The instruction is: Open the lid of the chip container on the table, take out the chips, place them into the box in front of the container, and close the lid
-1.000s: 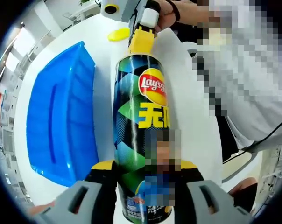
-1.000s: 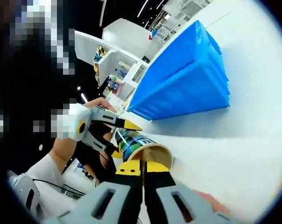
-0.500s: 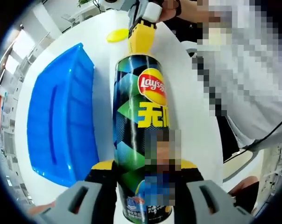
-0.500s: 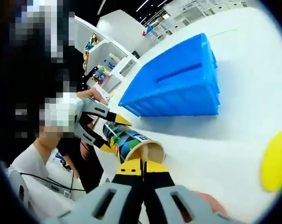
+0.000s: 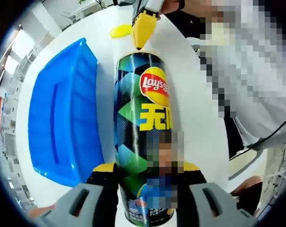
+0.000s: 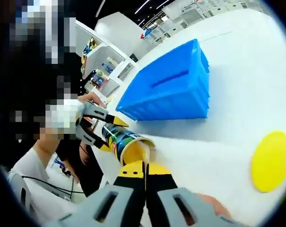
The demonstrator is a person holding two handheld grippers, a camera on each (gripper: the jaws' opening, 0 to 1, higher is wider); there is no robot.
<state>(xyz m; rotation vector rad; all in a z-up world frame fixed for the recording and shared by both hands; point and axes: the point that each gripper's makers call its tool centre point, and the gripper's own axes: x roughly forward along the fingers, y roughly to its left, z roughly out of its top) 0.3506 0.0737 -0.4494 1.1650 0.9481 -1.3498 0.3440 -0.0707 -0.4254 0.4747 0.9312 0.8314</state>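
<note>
Left tongs: left gripper (image 5: 142, 187) clenched round the lower body of the chip can (image 5: 142, 137), 1 yellow-tipped jaw on each side; seen from the right gripper view (image 6: 105, 135), a gloved hand (image 6: 62, 118) holds it out level toward the can.
Right tongs: right gripper (image 6: 144, 171) has its 2 yellow tips pressed together with nothing visible between them, pointing at the can's open mouth; from the left gripper view its tip (image 5: 142, 29) sits just beyond the can's far end.
Chip can: lying on its side, held off the white table (image 6: 237, 85), mouth uncovered, pale inside.
Writing: red and yellow "Lay's" badge, with large yellow Chinese characters below, only partly readable.
Lid (image 6: 272, 161): yellow disc flat on the table, well apart from the can.
Box (image 5: 62, 127): blue plastic, beside the can.
</note>
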